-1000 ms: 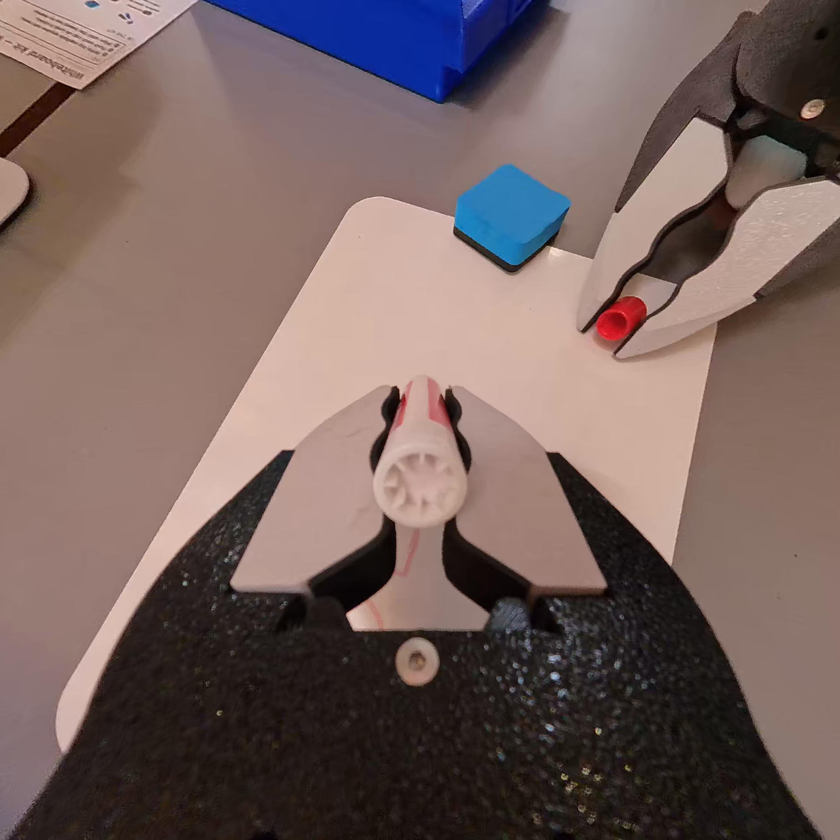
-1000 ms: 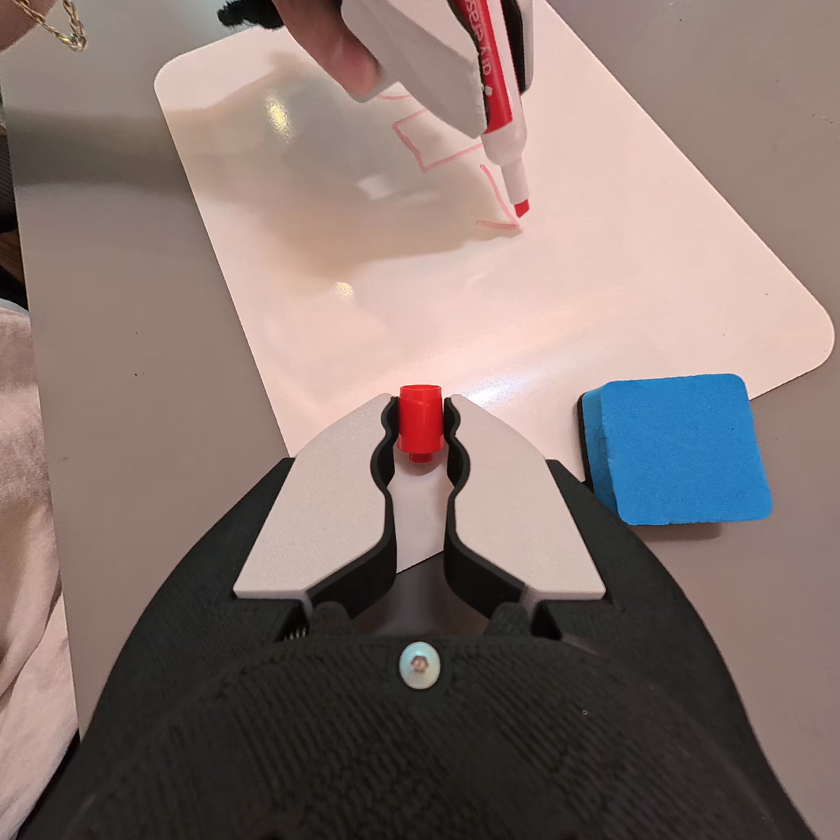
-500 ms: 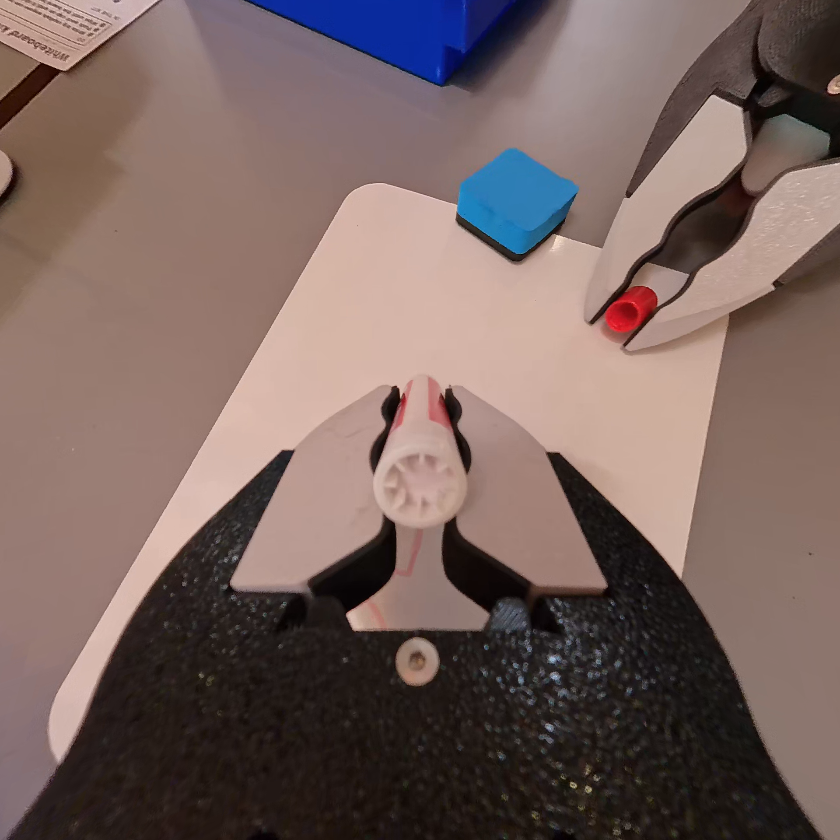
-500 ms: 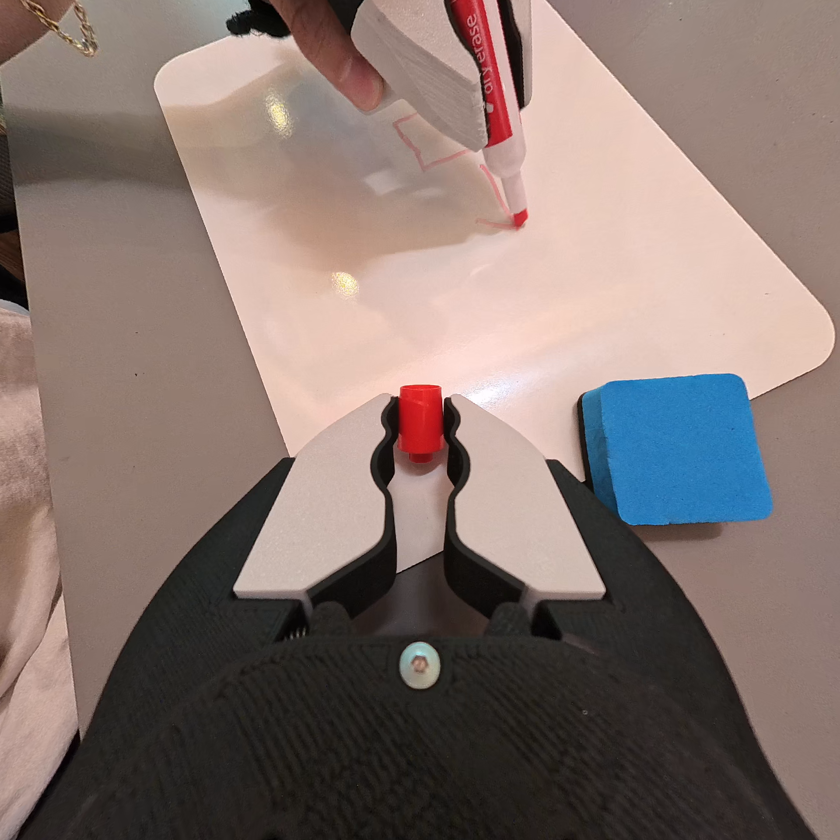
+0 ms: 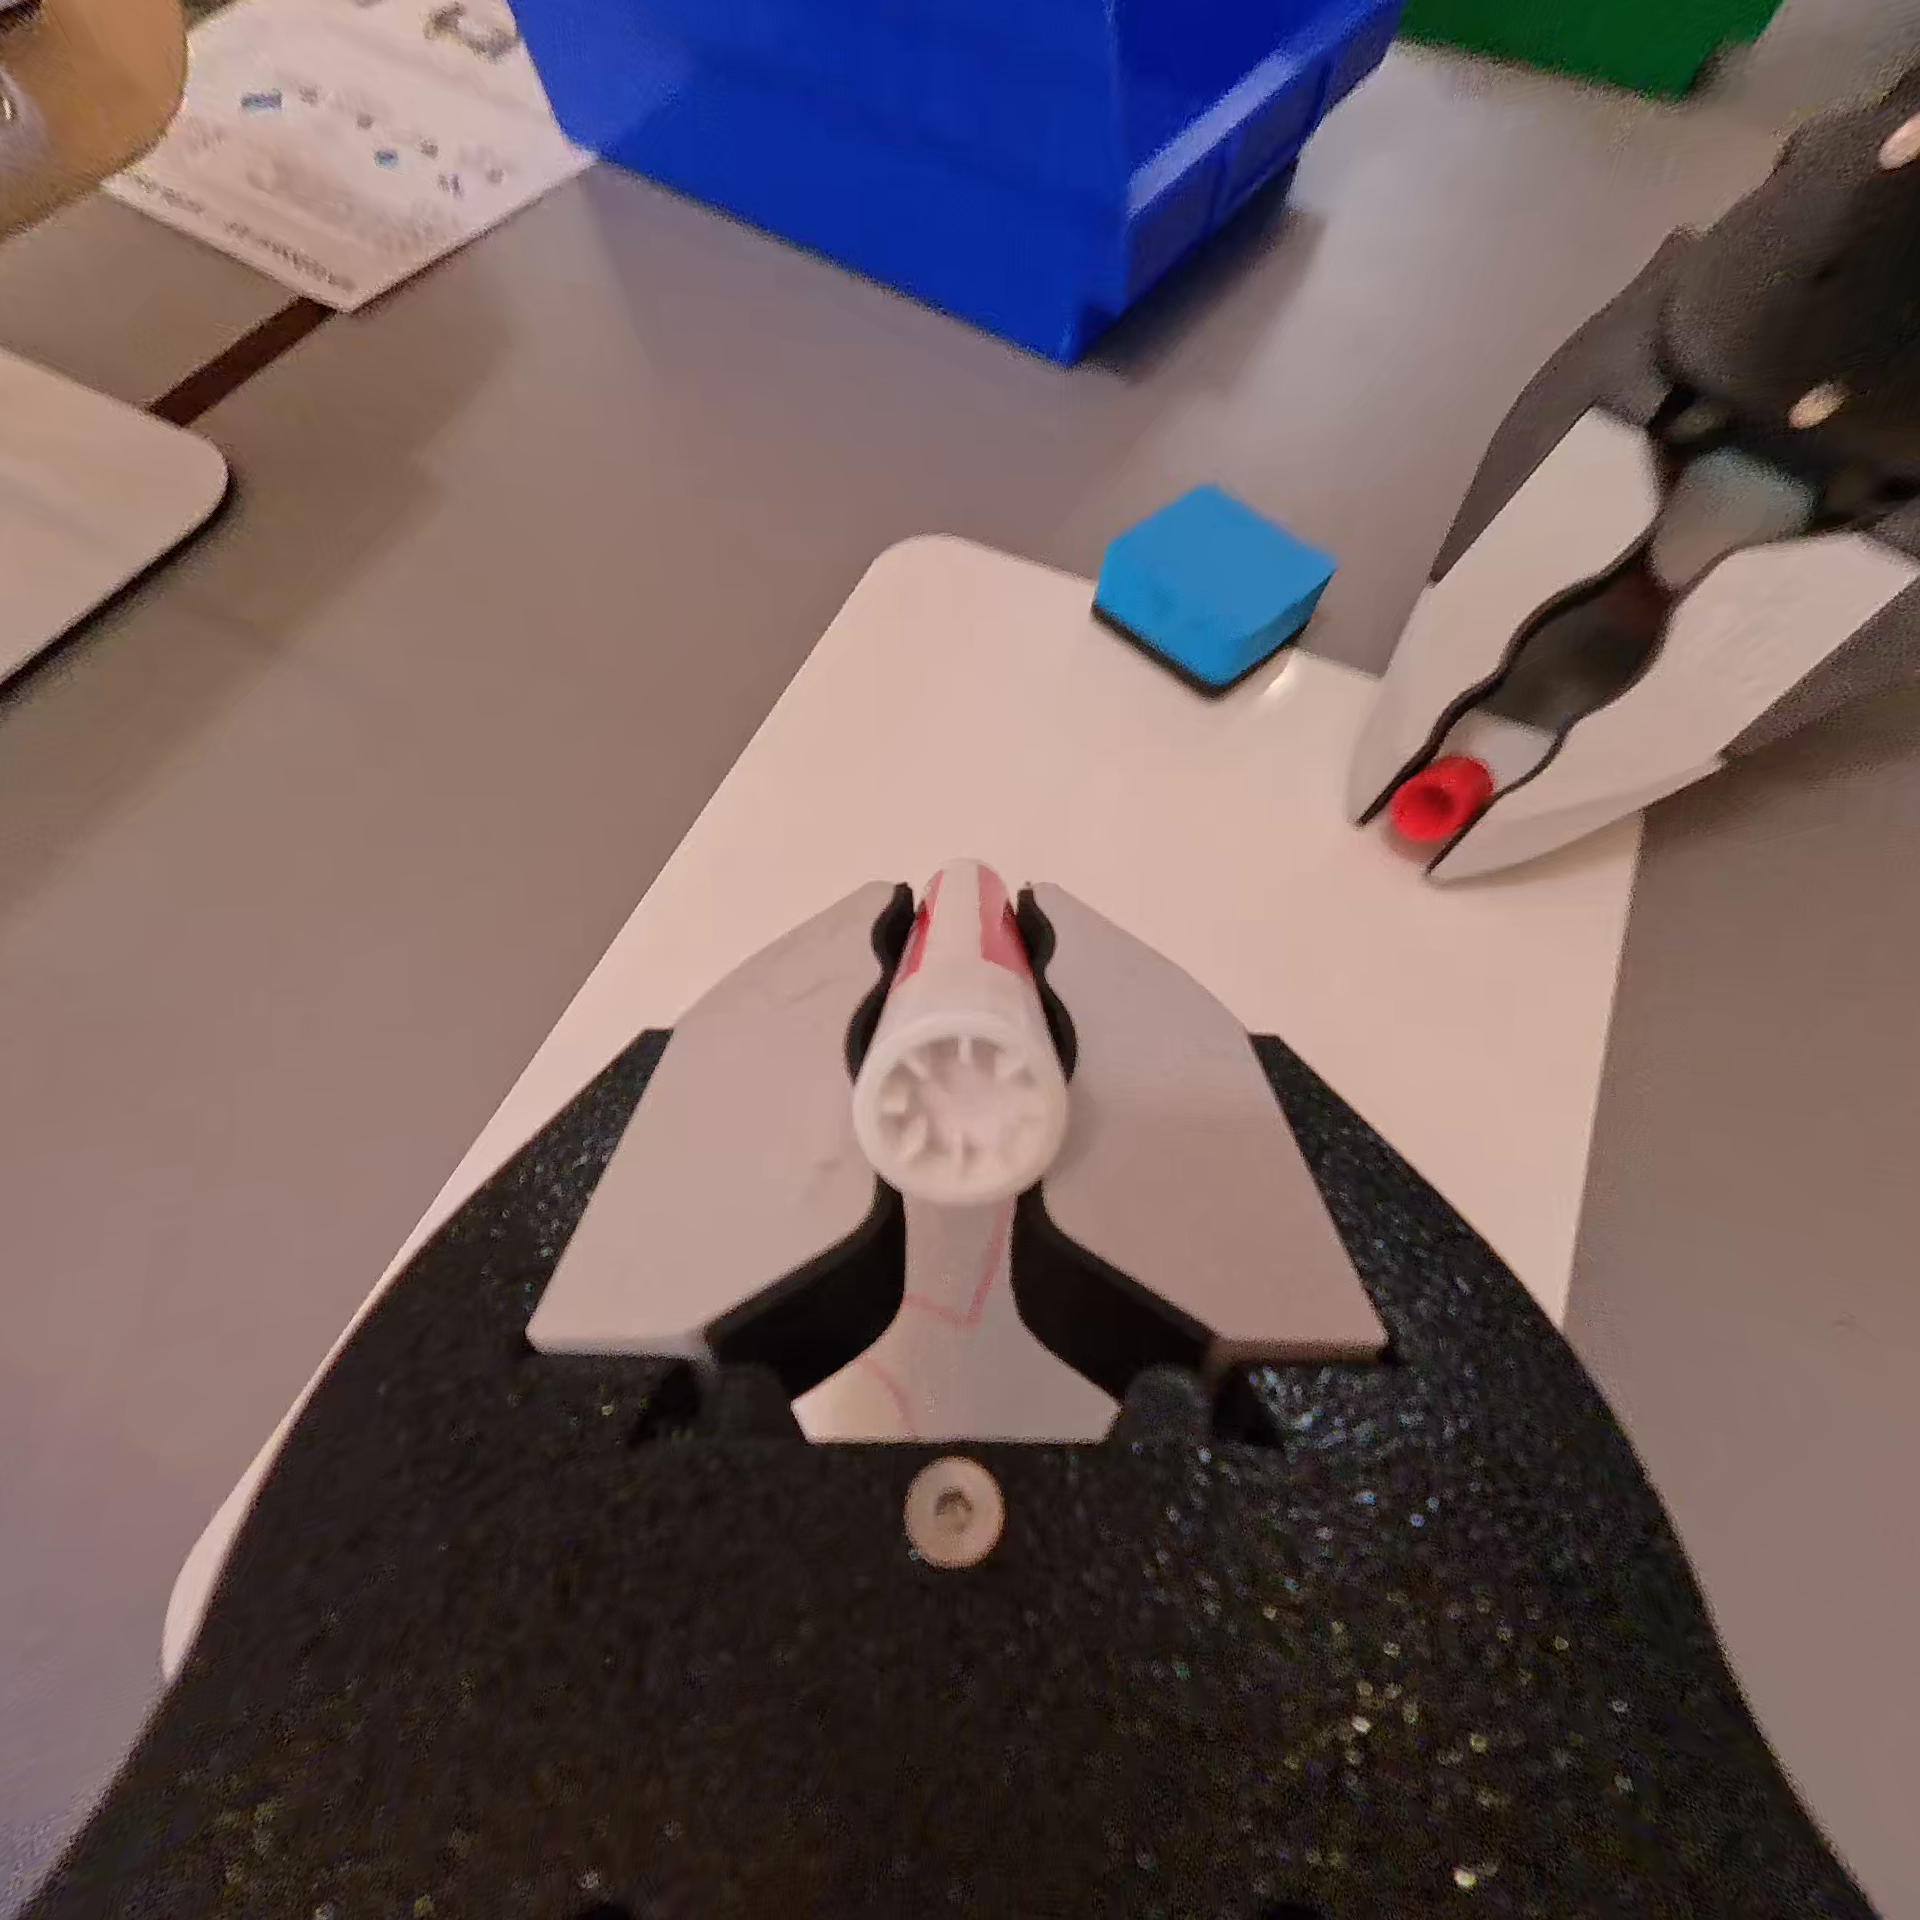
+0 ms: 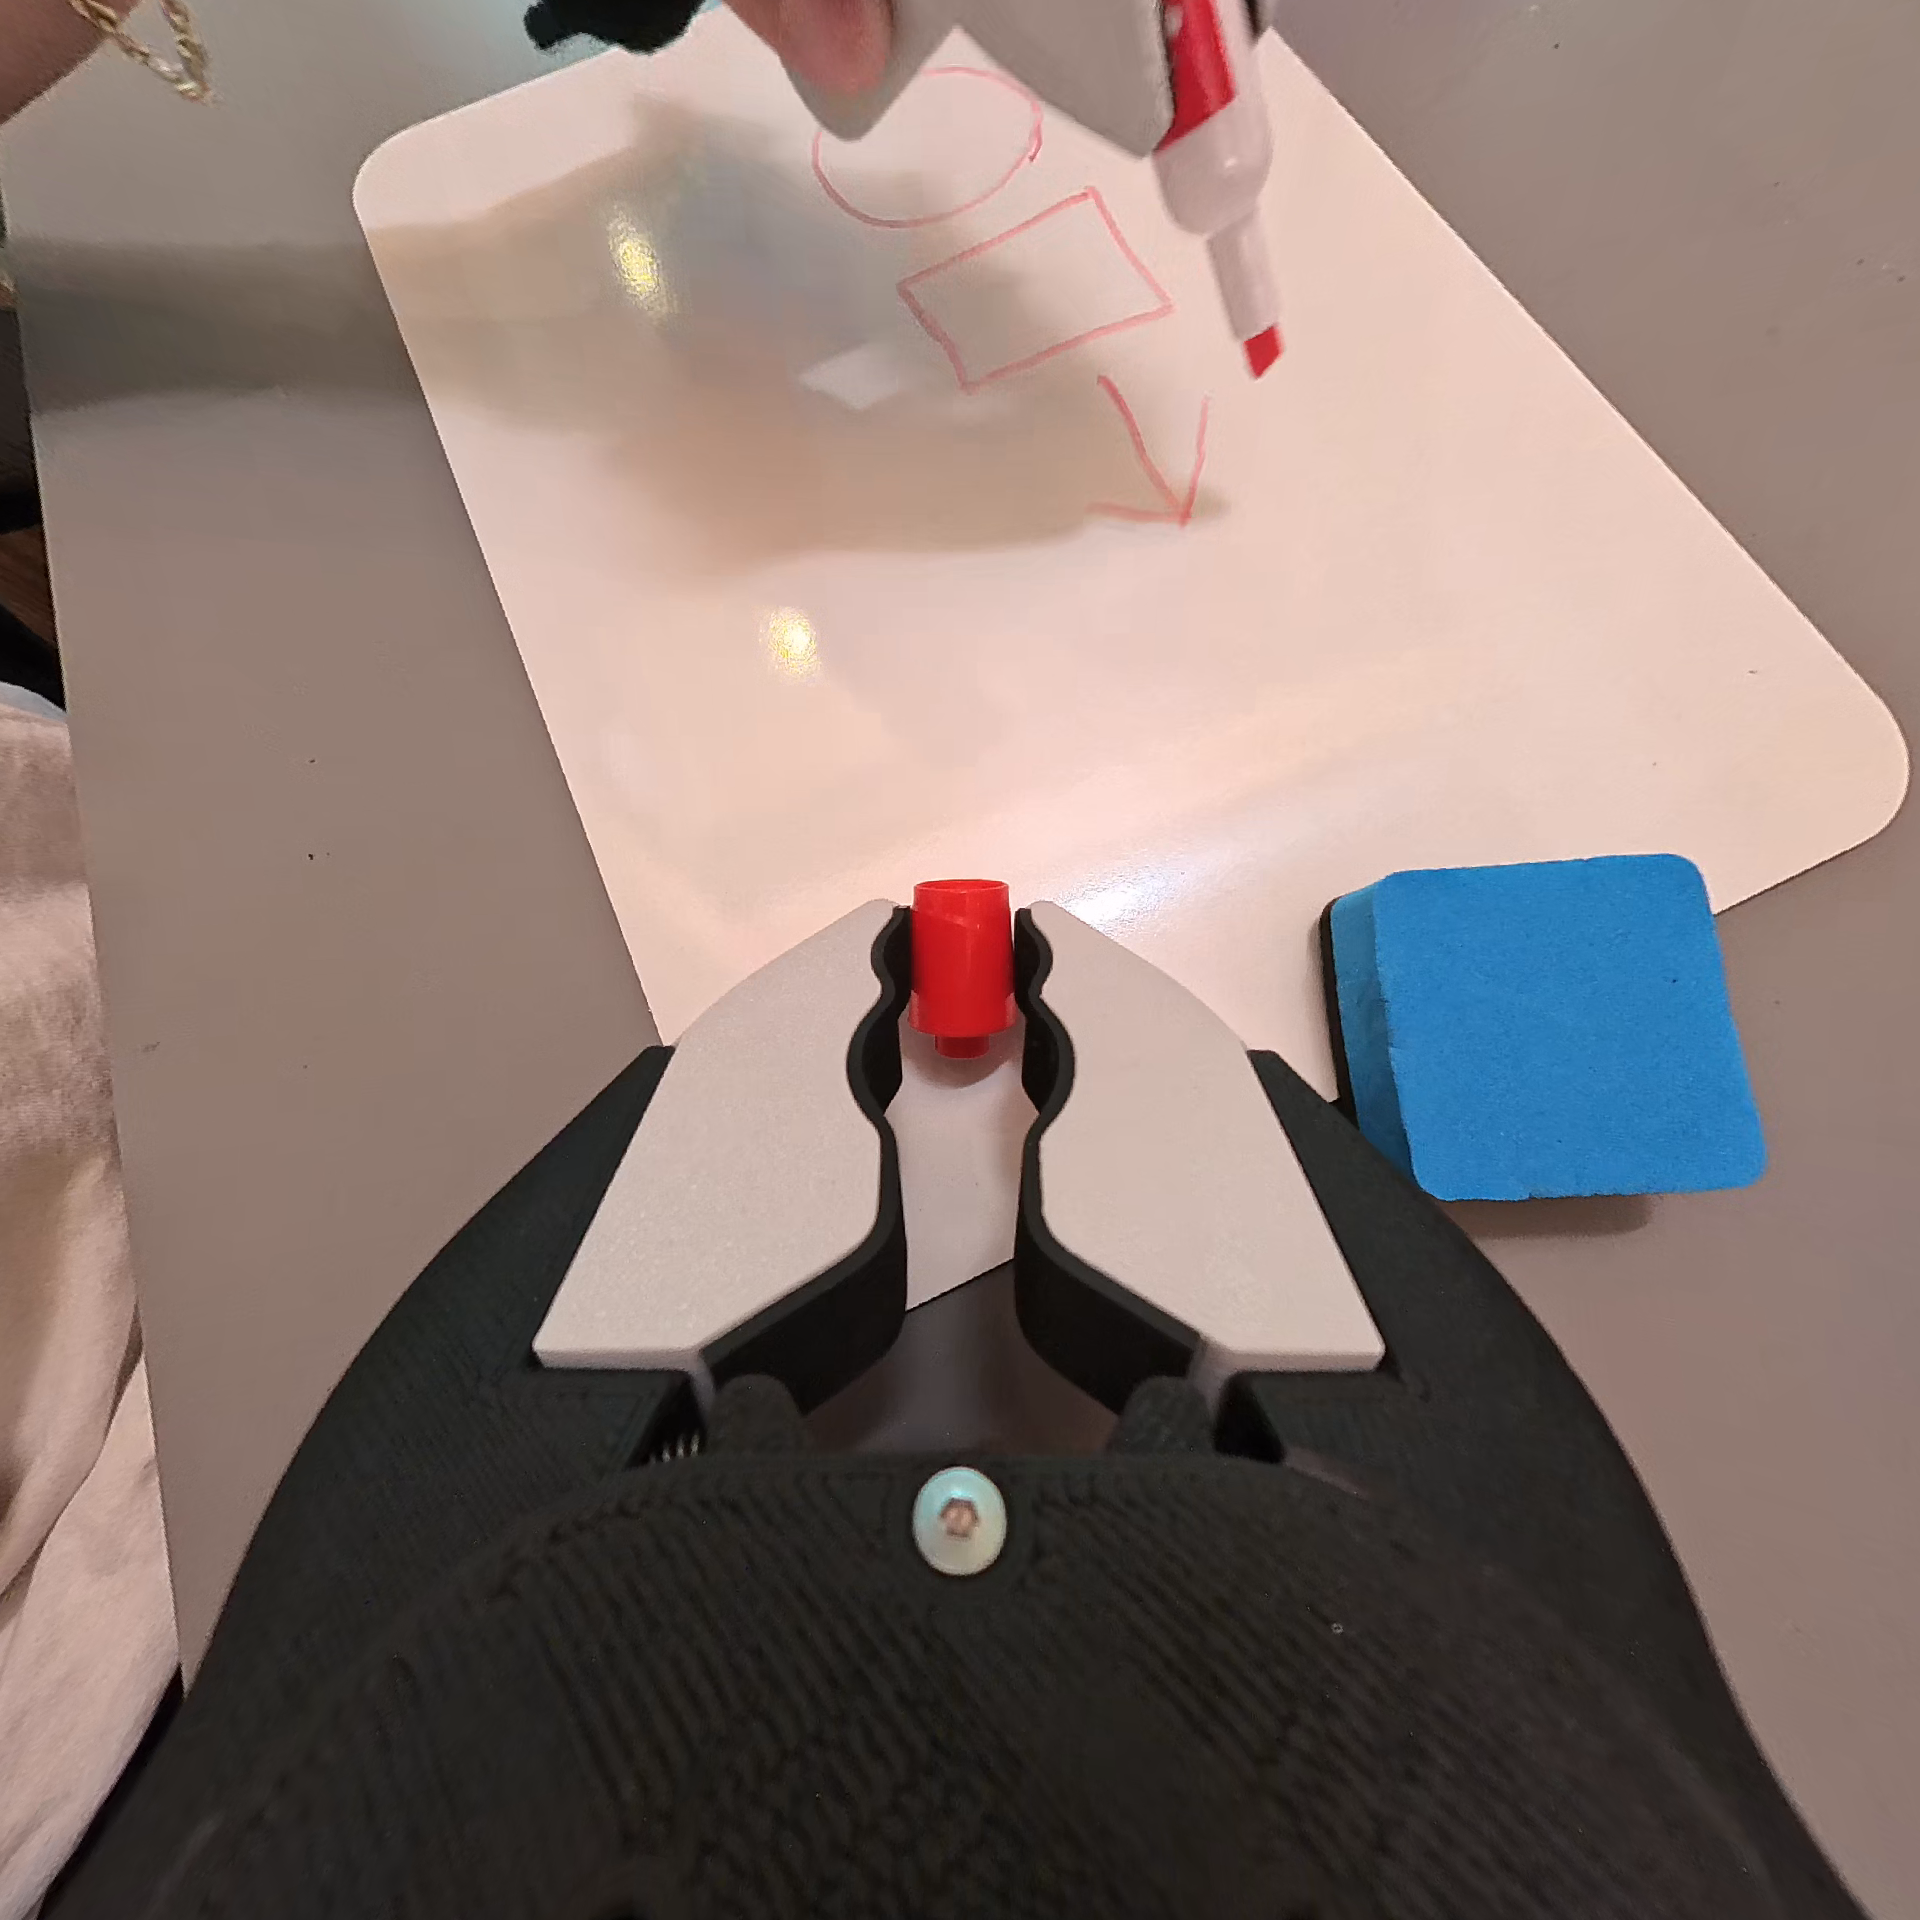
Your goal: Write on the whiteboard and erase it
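While the left claw (image 5: 961, 904) clamps a red-and-white dry-erase marker (image 6: 1216, 166), its red tip hangs just above the white rounded whiteboard (image 6: 935, 727) beside red drawn shapes (image 6: 1029, 291). Nearer, the right claw (image 6: 958, 920) pinches the small red cap (image 6: 958, 971). At its three o'clock, a blue foam eraser (image 6: 1538, 1029) lies on the grey counter (image 6: 312, 831).

the flat white whiteboard (image 6: 1039, 675) looked glossy and smooth. the square blue foam eraser (image 6: 1548, 1029) looked matt and grainy. the small red cap (image 6: 960, 966) looked like shiny plastic.
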The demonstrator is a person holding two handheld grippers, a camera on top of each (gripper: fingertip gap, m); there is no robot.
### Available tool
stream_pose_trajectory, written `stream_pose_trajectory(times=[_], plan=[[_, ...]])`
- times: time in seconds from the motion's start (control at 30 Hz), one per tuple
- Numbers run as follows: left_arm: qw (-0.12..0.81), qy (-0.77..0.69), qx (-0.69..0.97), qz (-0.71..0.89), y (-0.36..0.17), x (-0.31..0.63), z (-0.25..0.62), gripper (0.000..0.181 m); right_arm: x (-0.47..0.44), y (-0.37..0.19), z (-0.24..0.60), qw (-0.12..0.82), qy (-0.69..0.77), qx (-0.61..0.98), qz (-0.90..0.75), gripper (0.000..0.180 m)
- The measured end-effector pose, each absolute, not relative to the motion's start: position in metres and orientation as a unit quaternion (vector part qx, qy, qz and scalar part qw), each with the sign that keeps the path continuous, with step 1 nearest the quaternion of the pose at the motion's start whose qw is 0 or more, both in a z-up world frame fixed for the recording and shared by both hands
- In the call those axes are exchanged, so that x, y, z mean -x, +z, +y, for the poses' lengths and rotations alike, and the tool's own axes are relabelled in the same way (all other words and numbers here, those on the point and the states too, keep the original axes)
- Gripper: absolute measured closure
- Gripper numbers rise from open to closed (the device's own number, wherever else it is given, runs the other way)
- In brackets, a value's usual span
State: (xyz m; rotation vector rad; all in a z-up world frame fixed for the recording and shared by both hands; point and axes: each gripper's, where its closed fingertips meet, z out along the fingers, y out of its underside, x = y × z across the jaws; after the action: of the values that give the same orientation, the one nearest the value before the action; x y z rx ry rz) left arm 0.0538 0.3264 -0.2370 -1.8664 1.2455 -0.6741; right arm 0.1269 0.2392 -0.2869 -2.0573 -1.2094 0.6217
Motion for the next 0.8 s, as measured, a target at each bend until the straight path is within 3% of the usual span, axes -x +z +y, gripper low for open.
stream_pose_trajectory(times=[0.8], plan=[[0.330, -0.203, 0.724, 0.570, -0.257, -0.086, 0.321, 0.162, -0.128, -0.287, 0.237, 0.329, 0.242, 0.784, -0.468, 0.160]])
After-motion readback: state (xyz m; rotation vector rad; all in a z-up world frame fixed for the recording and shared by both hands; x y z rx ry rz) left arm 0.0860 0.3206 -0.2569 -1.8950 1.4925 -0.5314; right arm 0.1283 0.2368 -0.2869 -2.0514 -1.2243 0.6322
